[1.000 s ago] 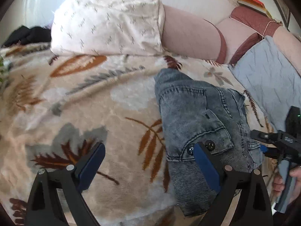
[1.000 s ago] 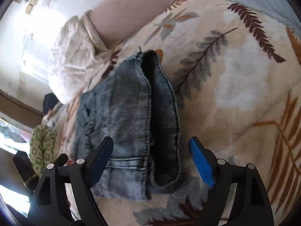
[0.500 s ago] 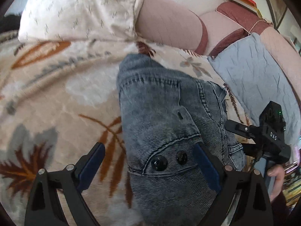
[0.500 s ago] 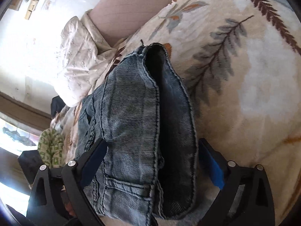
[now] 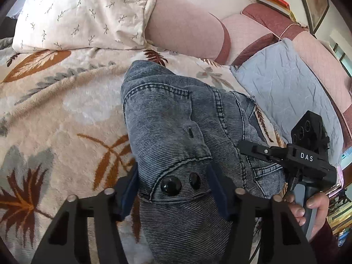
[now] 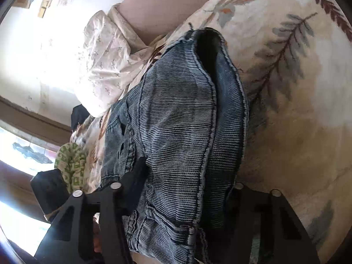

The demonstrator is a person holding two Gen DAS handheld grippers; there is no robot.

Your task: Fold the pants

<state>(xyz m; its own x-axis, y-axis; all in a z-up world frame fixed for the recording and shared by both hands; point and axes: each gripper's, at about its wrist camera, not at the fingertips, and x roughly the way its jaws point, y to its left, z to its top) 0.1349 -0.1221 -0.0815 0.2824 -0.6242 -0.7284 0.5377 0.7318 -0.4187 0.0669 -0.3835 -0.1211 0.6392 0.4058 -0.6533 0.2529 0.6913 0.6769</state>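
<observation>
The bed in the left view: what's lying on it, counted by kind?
Jeans: 1
Pillows: 2, white and blue
Blanket: 1
Bolsters: 2, pink
Total: 6

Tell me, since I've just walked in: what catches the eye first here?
The folded grey jeans lie mid-frame on a leaf-print blanket. Both grippers have just been closing on them: the left gripper pinches the end with two black buttons, and the right gripper clamps the other end. A white pillow sits behind.
</observation>
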